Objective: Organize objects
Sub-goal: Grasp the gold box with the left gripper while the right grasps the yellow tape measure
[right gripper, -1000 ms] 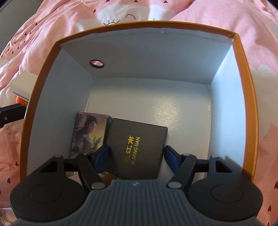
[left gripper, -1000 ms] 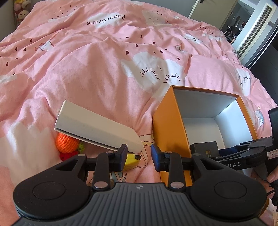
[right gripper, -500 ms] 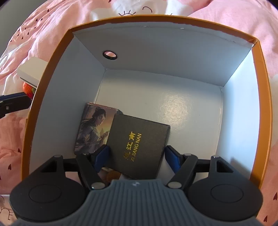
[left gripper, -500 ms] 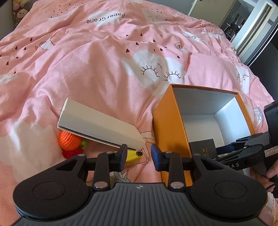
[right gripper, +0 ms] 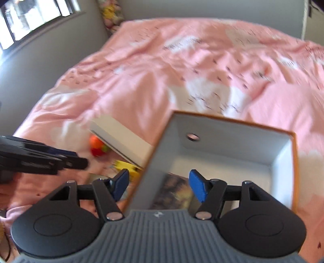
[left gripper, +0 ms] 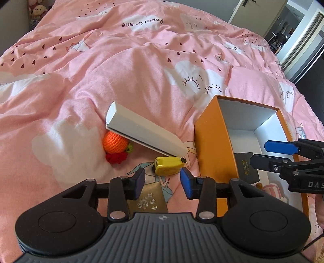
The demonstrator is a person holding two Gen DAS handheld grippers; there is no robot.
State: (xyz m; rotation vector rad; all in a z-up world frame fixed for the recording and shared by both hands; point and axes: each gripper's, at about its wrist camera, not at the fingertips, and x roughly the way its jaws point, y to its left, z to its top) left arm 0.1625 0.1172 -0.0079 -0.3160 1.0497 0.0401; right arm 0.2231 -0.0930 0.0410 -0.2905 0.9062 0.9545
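An open orange box [left gripper: 214, 145] with white inside stands on the pink bed; a black box with gold lettering [left gripper: 247, 168] lies in it. The right wrist view, blurred, shows the orange box [right gripper: 222, 145] and a picture card box [right gripper: 174, 192] inside. My left gripper [left gripper: 163, 180] is open and empty, just above a gold packet [left gripper: 149, 199] and near a yellow toy [left gripper: 168, 164]. An orange and red crochet toy [left gripper: 115, 145] lies under a tilted white lid [left gripper: 141, 131]. My right gripper [right gripper: 159, 187] is open and empty above the box's near left corner; it also shows in the left wrist view [left gripper: 273, 153].
The pink duvet [left gripper: 101, 70] is rumpled with folds. Plush toys [left gripper: 36, 12] sit at the far left corner. A doorway [left gripper: 287, 26] opens at the far right. A grey wall and window [right gripper: 30, 18] lie left of the bed.
My right gripper has let go of the black box, lifted out of the orange box and pulled back. My left gripper has risen and opened wider, bringing the yellow toy and gold packet into view.
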